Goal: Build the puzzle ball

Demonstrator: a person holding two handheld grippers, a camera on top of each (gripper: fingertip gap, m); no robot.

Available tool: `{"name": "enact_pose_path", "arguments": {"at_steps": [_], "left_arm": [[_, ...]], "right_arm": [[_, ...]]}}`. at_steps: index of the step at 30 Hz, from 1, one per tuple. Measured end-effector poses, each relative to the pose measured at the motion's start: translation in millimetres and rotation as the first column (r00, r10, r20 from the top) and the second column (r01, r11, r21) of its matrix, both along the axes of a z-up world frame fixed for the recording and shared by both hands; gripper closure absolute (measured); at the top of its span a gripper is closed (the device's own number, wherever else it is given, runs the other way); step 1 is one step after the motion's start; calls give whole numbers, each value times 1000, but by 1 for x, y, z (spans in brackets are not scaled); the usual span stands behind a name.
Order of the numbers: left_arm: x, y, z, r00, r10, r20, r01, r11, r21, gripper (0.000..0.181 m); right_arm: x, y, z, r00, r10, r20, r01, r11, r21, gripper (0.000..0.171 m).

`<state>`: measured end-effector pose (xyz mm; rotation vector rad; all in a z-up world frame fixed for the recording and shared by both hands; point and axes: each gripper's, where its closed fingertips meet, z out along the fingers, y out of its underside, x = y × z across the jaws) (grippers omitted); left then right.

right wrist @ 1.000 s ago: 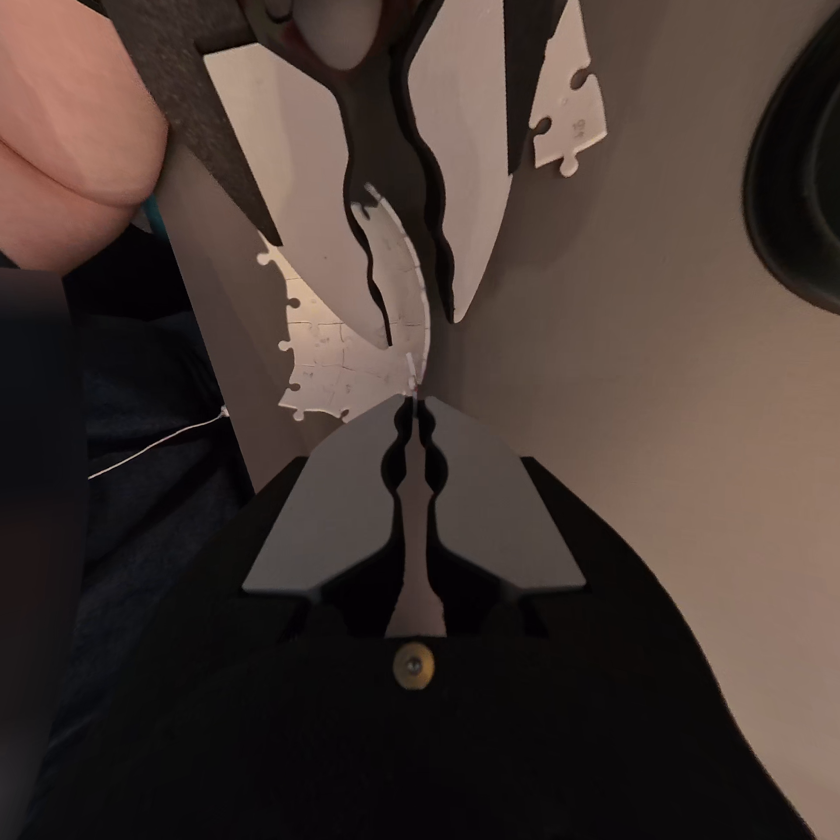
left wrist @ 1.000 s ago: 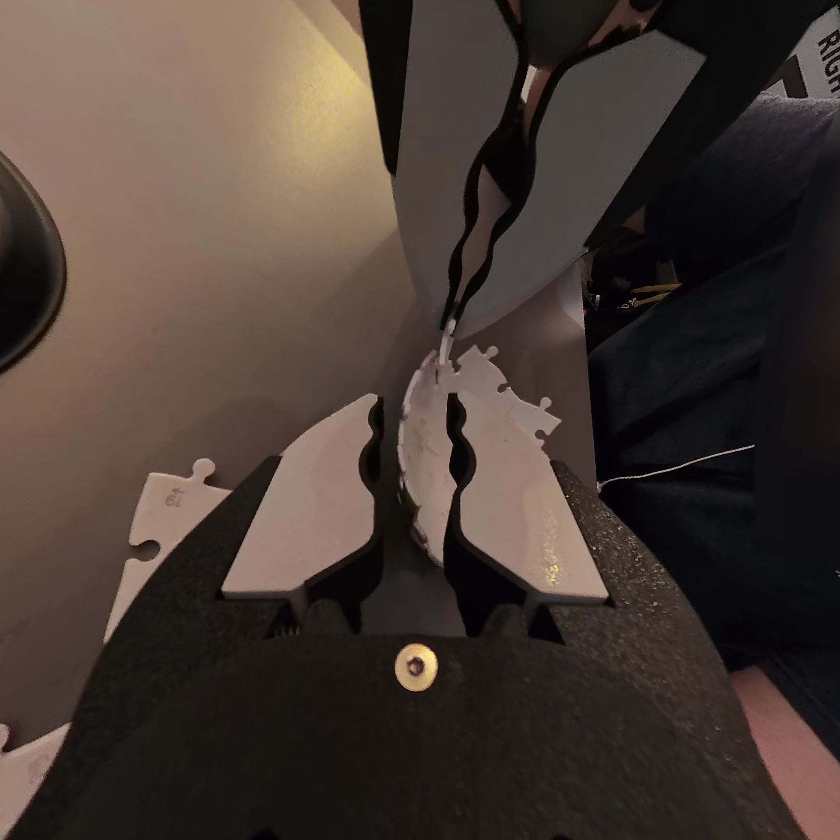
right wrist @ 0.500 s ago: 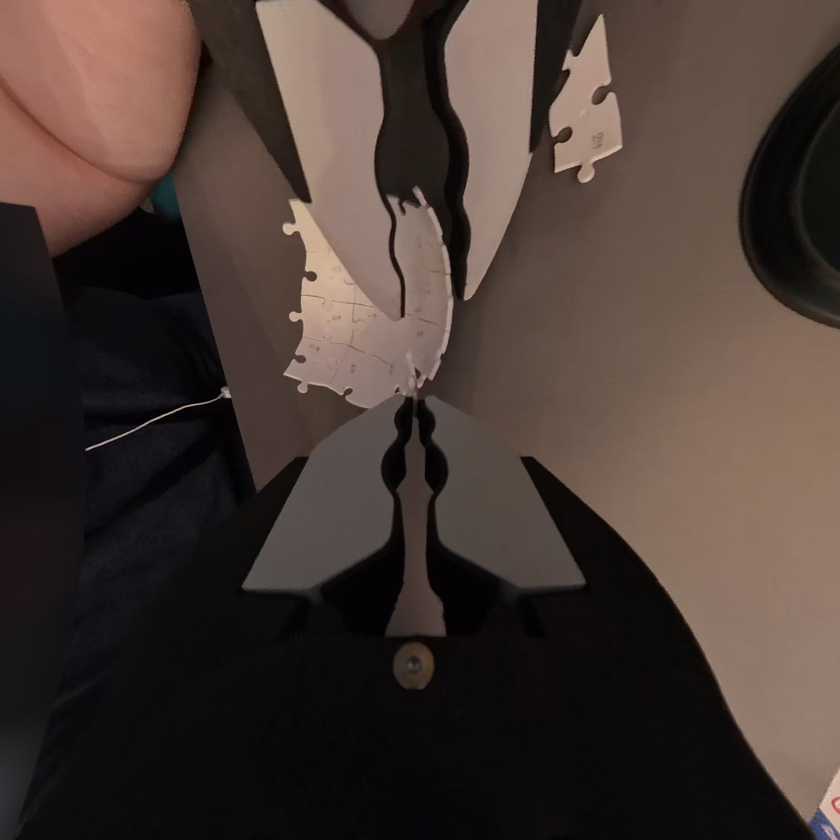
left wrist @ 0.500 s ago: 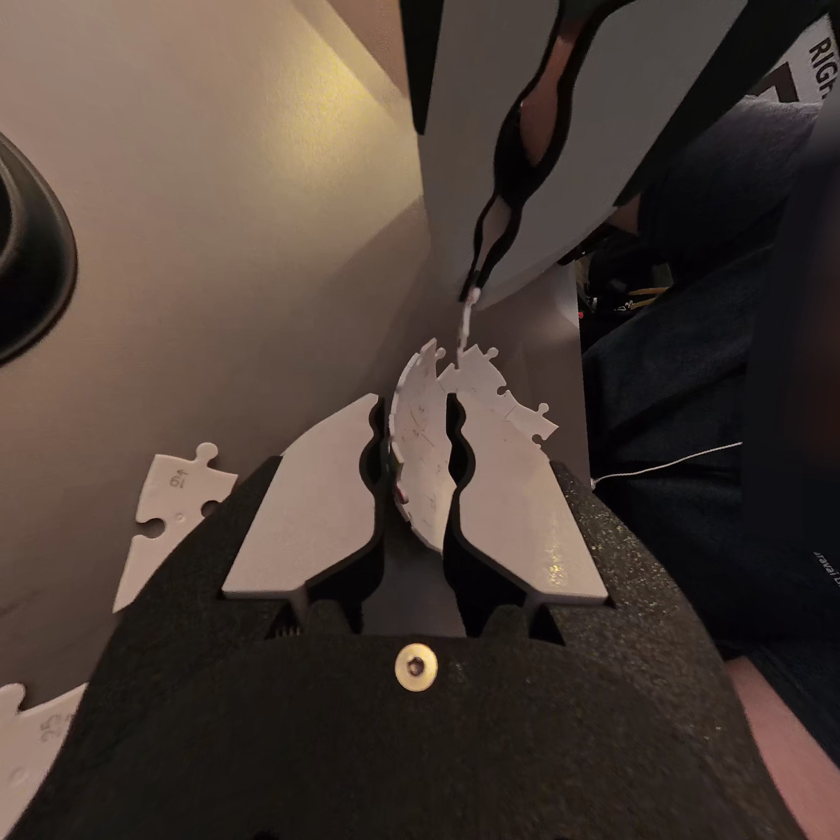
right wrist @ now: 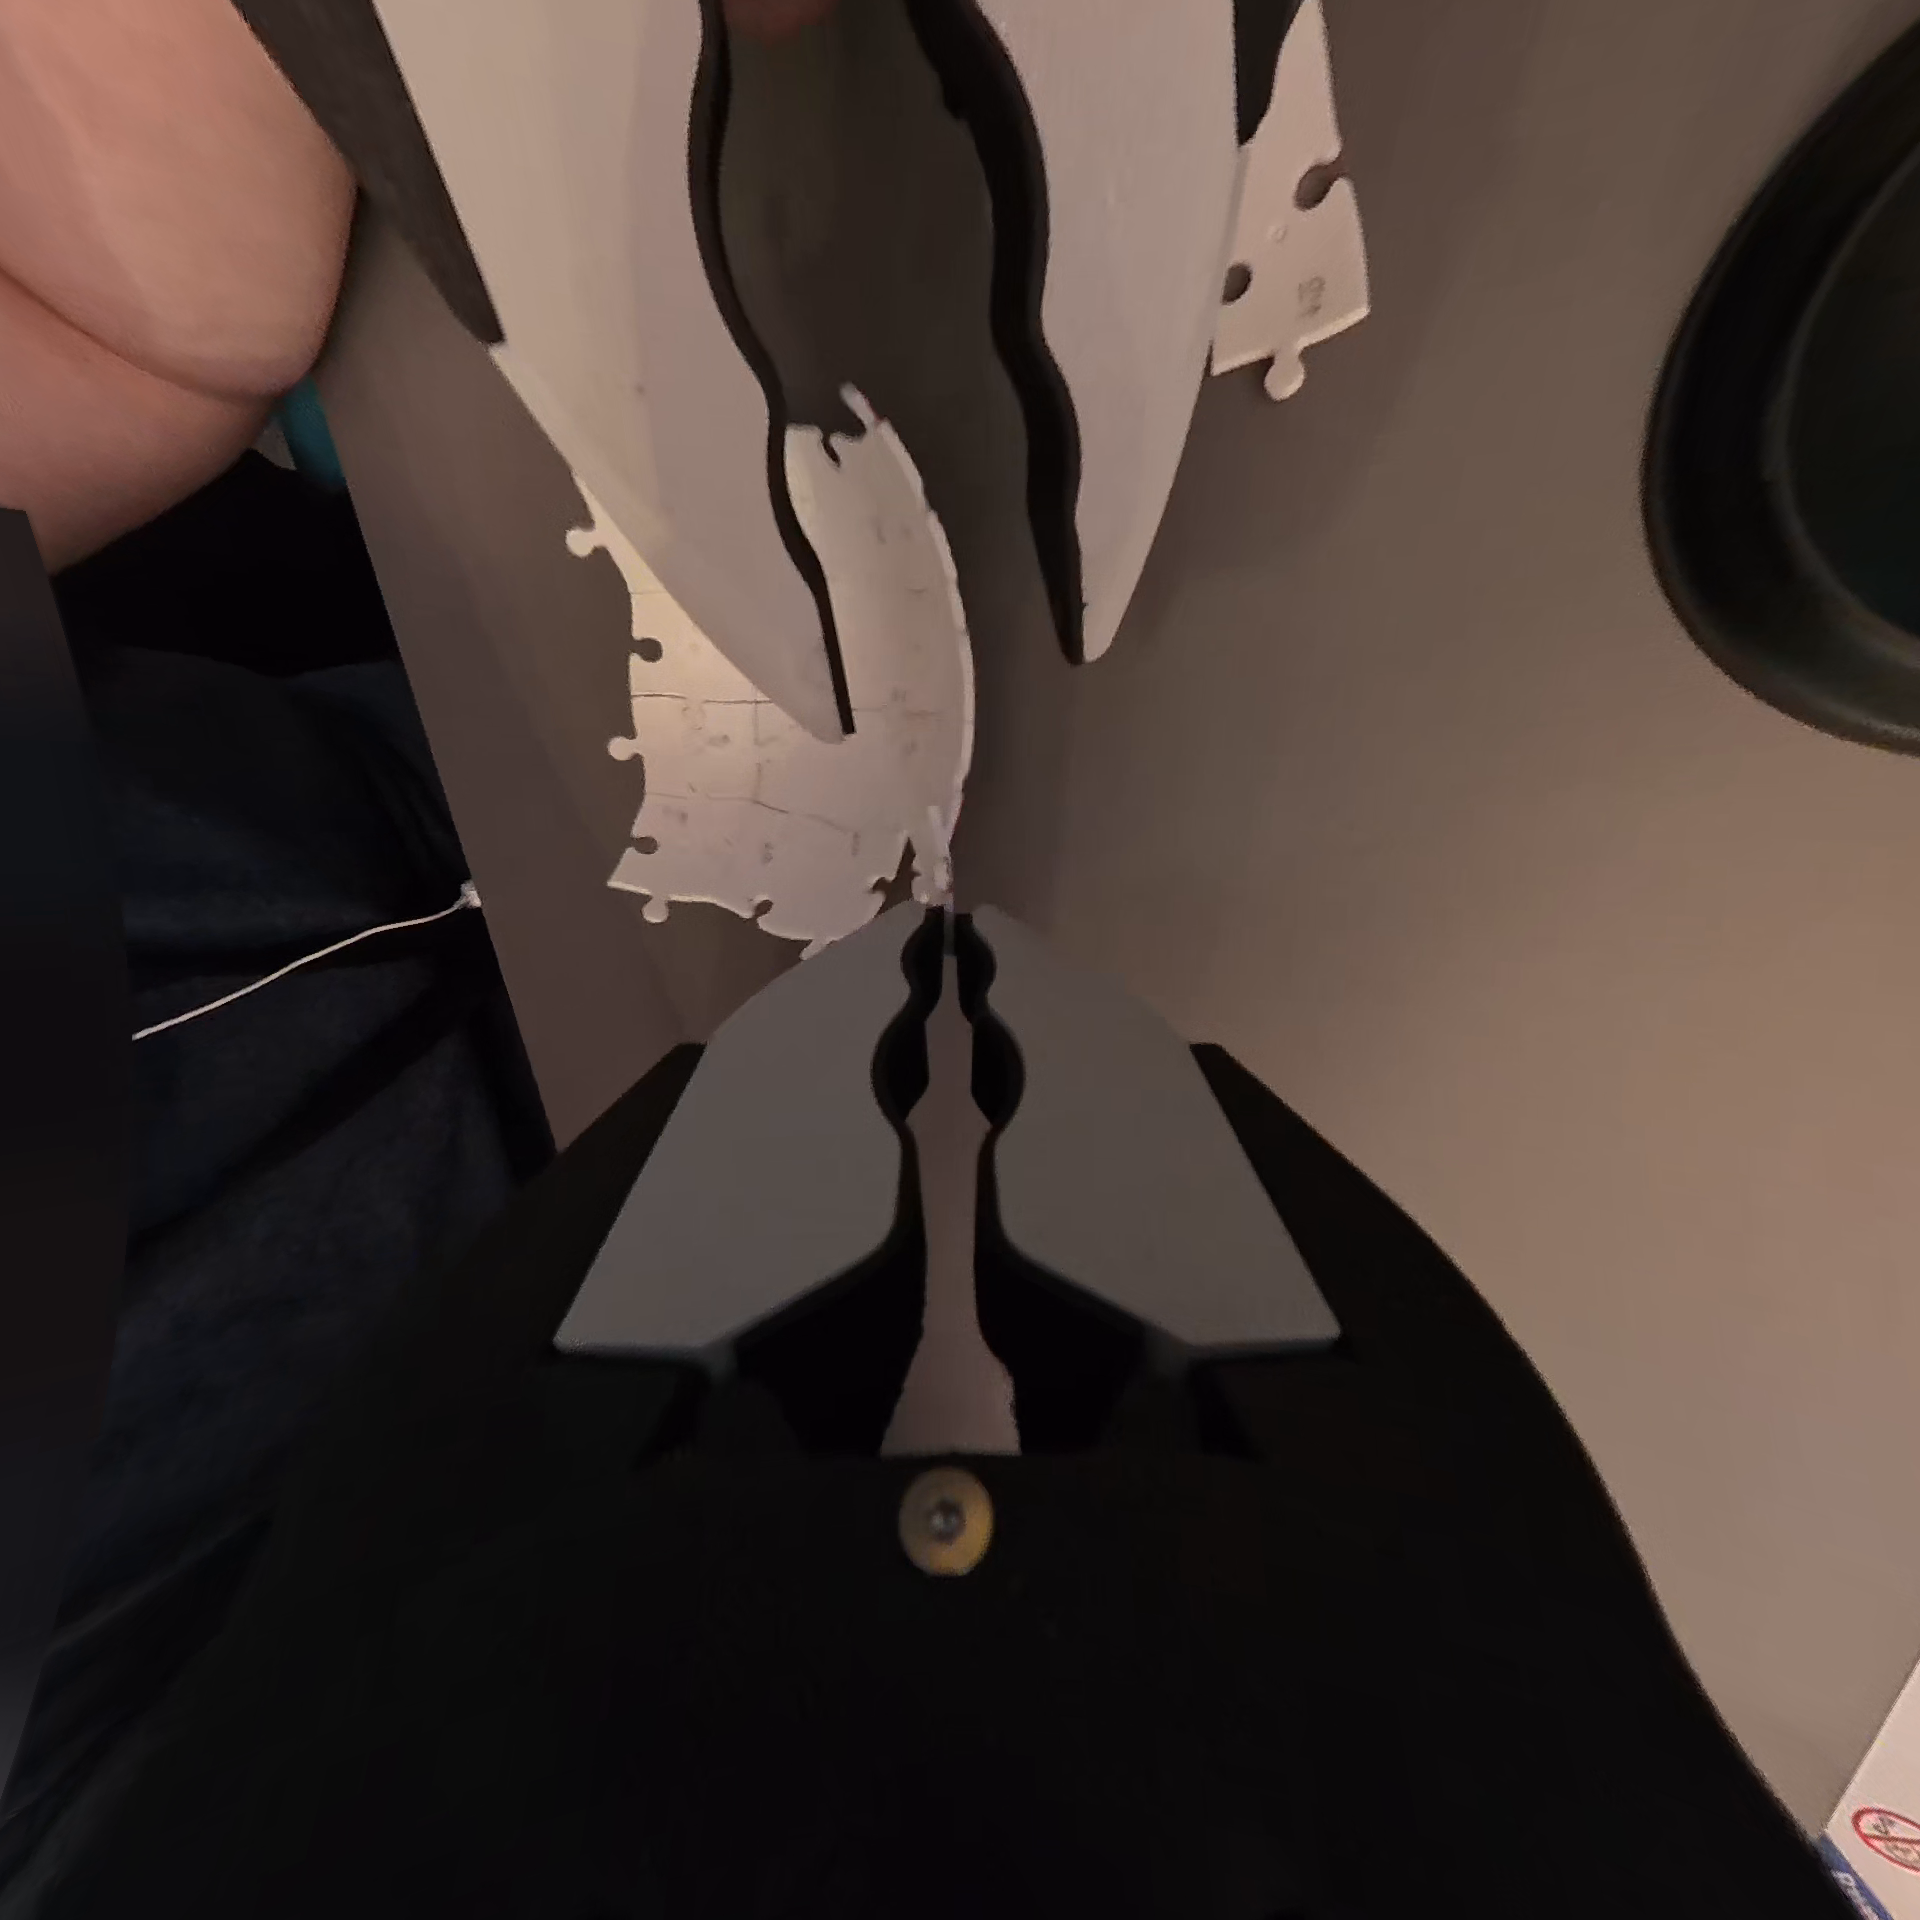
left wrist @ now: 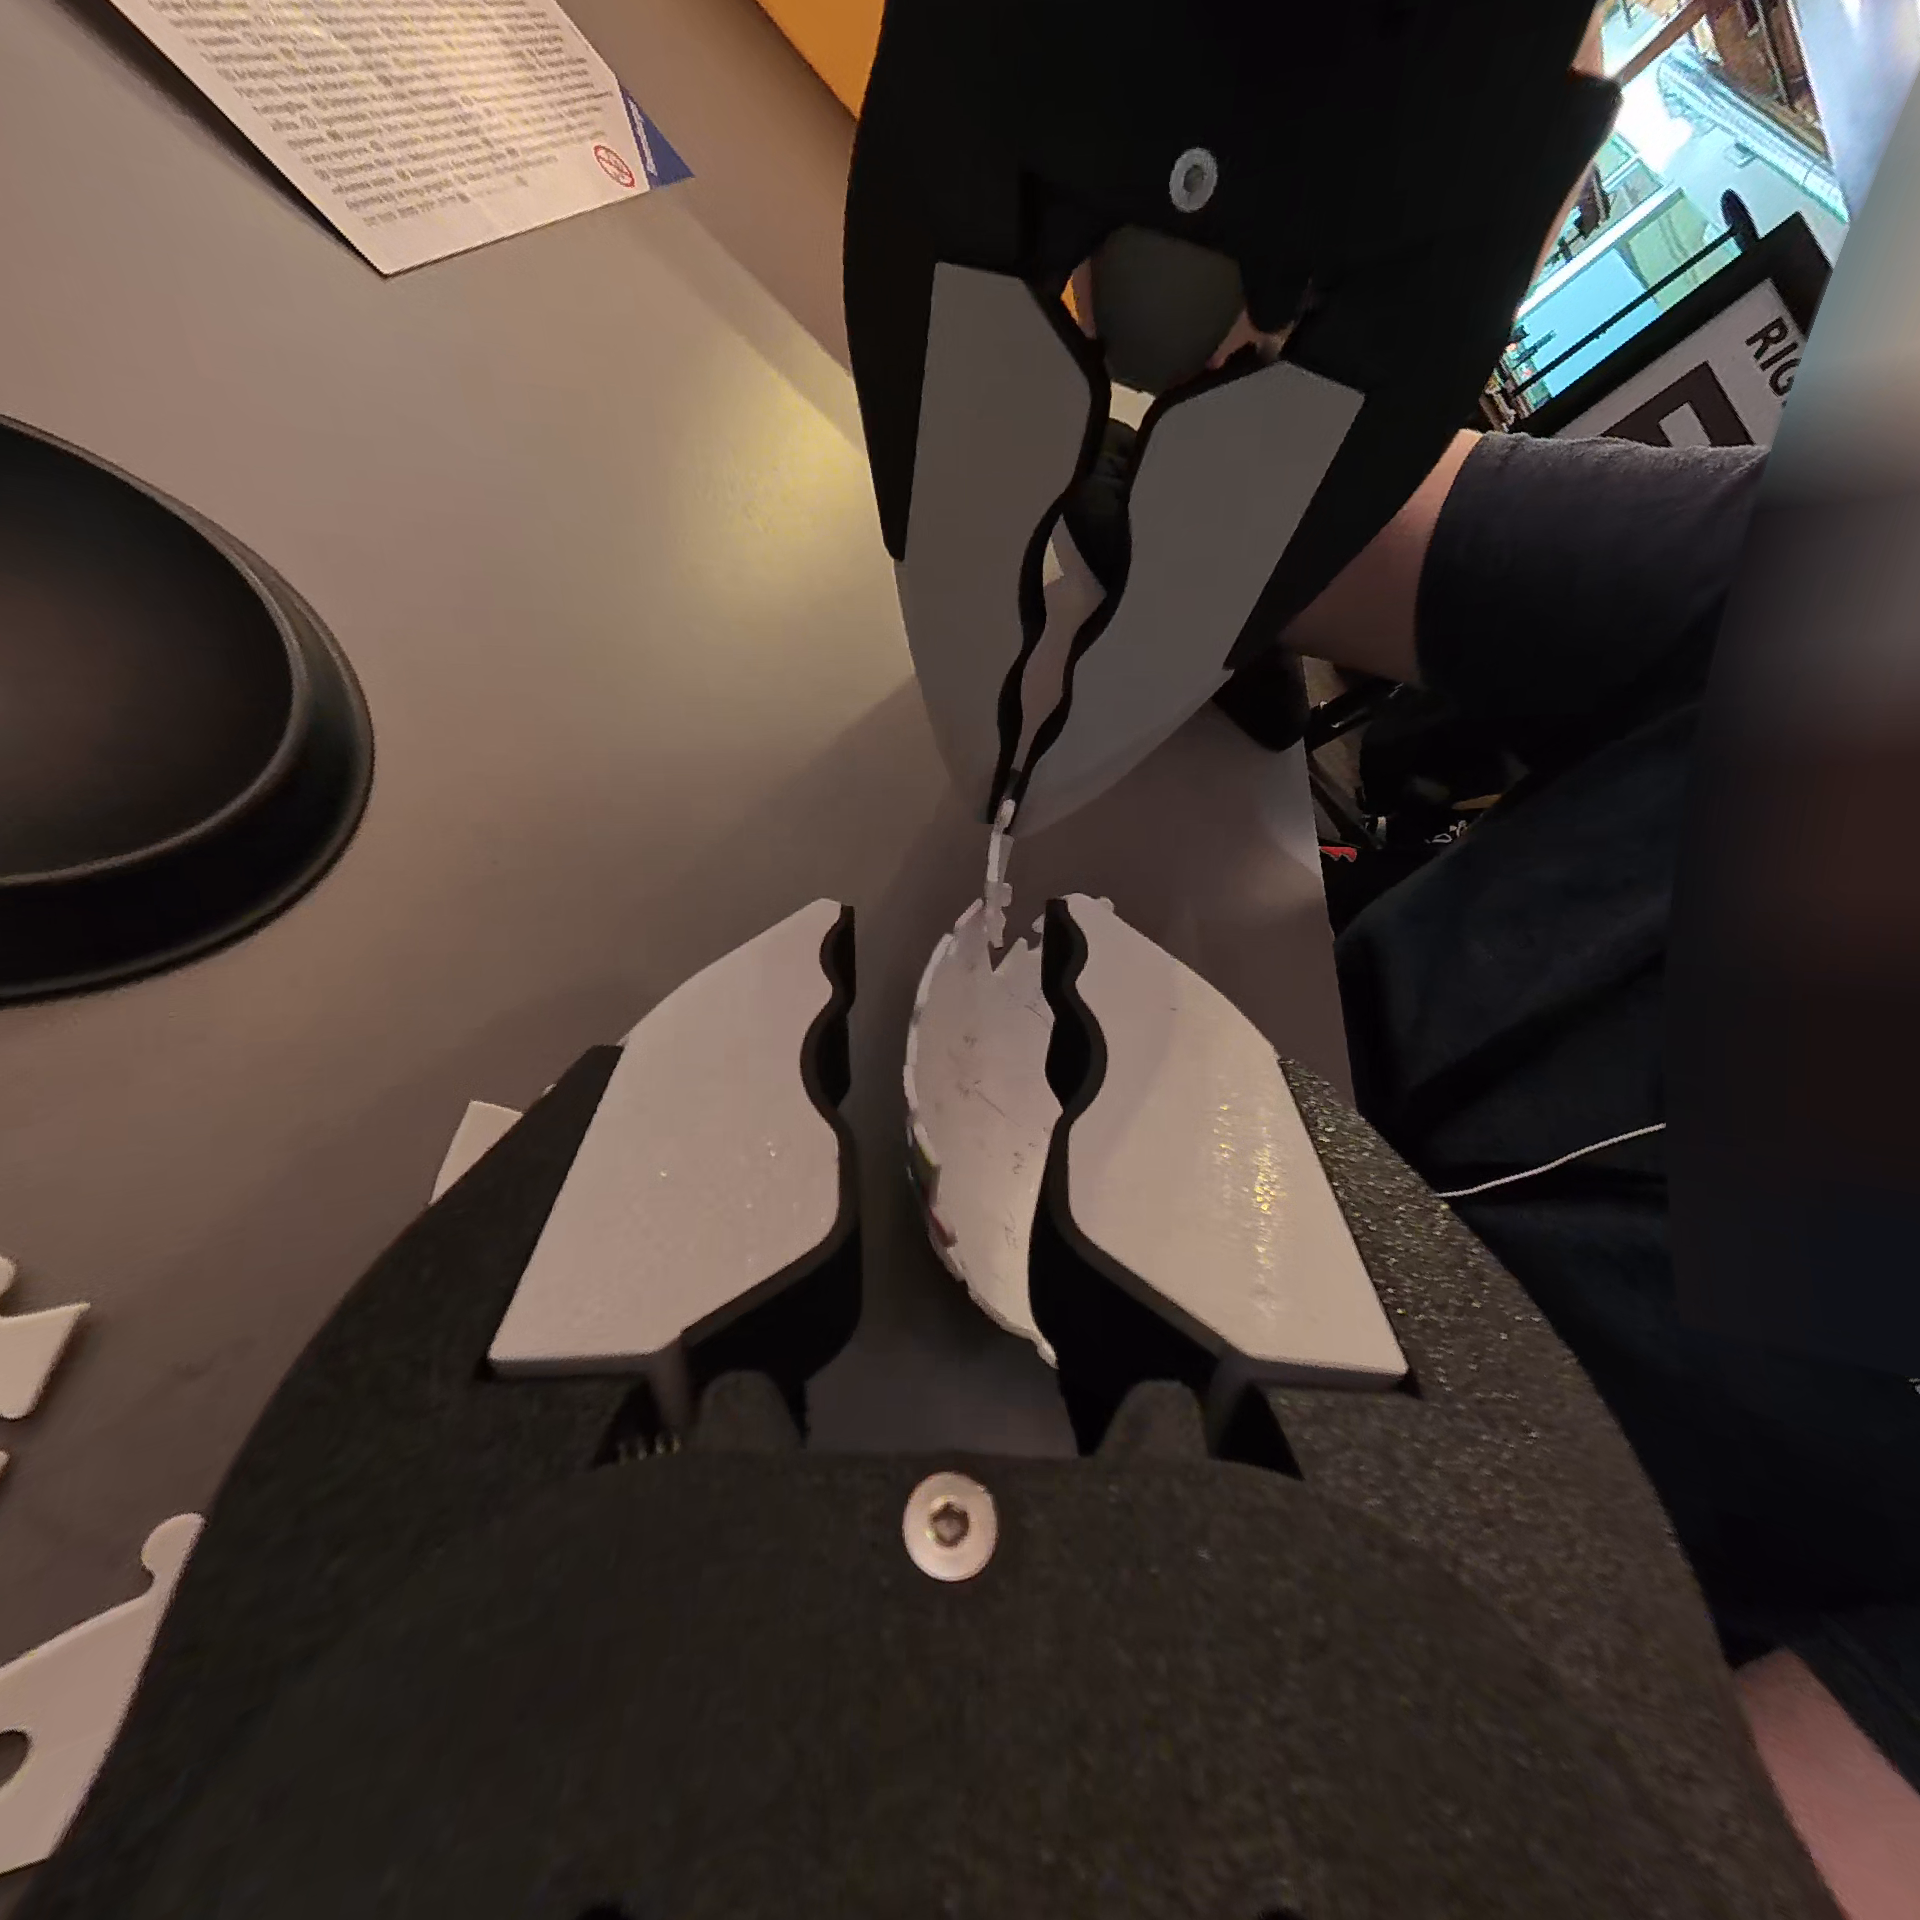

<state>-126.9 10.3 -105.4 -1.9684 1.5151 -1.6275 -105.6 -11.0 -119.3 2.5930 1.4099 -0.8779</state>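
Note:
A curved white section of joined puzzle pieces point(left wrist: 987, 1101) stands between the fingers of my left gripper point(left wrist: 948, 920). It leans on the right finger and is apart from the left one, so the jaws are open. My right gripper point(left wrist: 1006, 805) comes down from above, shut on a single white puzzle piece point(left wrist: 1000, 868) seen edge-on. That piece's far end meets the section's top rim. In the right wrist view the section point(right wrist: 790, 821) lies just past my right gripper point(right wrist: 945, 914), with the piece point(right wrist: 940, 862) at its edge.
A black round bowl point(left wrist: 156, 727) sits on the grey table point(left wrist: 623, 520) to the left. A printed leaflet point(left wrist: 395, 114) lies at the back. Loose white pieces point(left wrist: 62, 1683) lie at the left, one more point(right wrist: 1294, 281) beyond the left gripper. A person's arm point(left wrist: 1507, 551) is at the right.
My left gripper's jaws have widened, and the section now touches only one finger. The left view has tilted up, showing the leaflet. The right gripper stays shut on its piece.

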Motion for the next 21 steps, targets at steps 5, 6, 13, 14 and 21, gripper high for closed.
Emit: {"name": "enact_pose_path", "arguments": {"at_steps": [5,6,13,14,21], "left_arm": [[2,-4,-3,1000,-11,-20,11,1000,10,146],[2,-5,-5,999,-17,-32,17,1000,17,146],[3,-10,-15,996,-33,-84,33,999,-4,147],[2,-11,-18,995,-40,-95,39,999,-15,147],[-2,-23,-26,984,-101,-144,94,994,-59,149]], "right_arm": [[2,-4,4,1000,7,0,-7,1000,-15,168],[2,-6,4,1000,8,-4,-8,1000,-24,168],[-10,-7,-2,999,-36,-18,35,998,-58,168],[-9,-7,-3,999,-31,-7,31,998,-46,168],[-6,-5,-13,999,-16,51,16,1000,-16,168]]}}
